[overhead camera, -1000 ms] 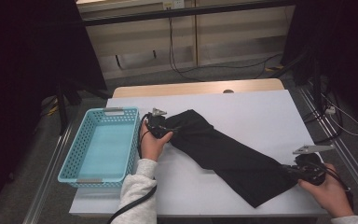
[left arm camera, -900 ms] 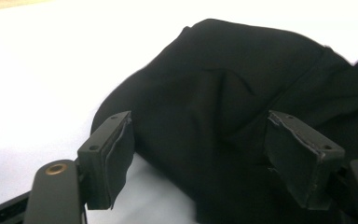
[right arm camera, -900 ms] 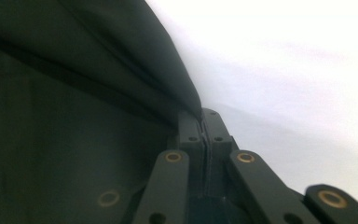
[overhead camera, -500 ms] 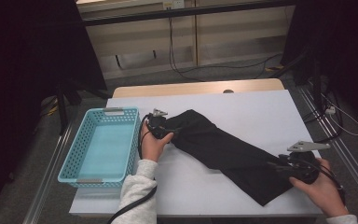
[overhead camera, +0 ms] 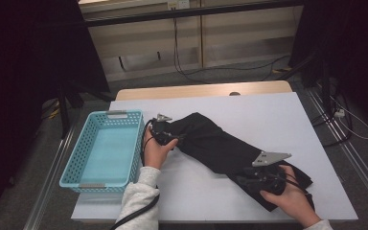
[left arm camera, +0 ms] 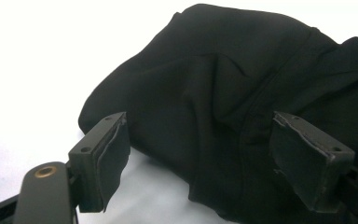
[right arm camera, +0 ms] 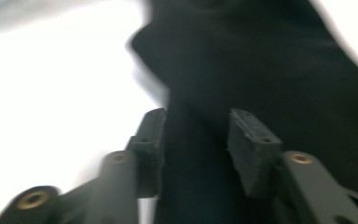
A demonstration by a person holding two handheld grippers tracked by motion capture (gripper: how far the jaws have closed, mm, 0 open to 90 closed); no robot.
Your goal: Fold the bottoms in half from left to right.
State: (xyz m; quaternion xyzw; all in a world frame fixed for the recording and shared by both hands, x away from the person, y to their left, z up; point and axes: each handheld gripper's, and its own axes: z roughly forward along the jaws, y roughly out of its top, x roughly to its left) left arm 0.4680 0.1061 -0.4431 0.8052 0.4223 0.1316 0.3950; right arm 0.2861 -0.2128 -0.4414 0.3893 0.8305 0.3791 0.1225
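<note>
Lying: black cloth [overhead camera: 220,146] | left jaws wide apart | right jaws closing, cloth between | basket [overhead camera: 106,148] beside

The counter [overhead camera: 268,115] carried a white top sheet, and a strip of light wood with a small dark grommet [overhead camera: 235,94] showed along its far edge. Behind it stood a beige panelled wall unit [overhead camera: 191,43], crossed near the top by a dark horizontal bar [overhead camera: 196,13]. A black cable [overhead camera: 176,48] hung down the panels and trailed across the grey floor [overhead camera: 249,74]. More cables [overhead camera: 350,124] lay on the floor at the right. Metal rails [overhead camera: 52,165] ran along the floor on both sides of the counter. Dark curtains or screens [overhead camera: 24,72] closed off the left and right sides. Lighting fell mainly on the counter; the surroundings stayed dim.
</note>
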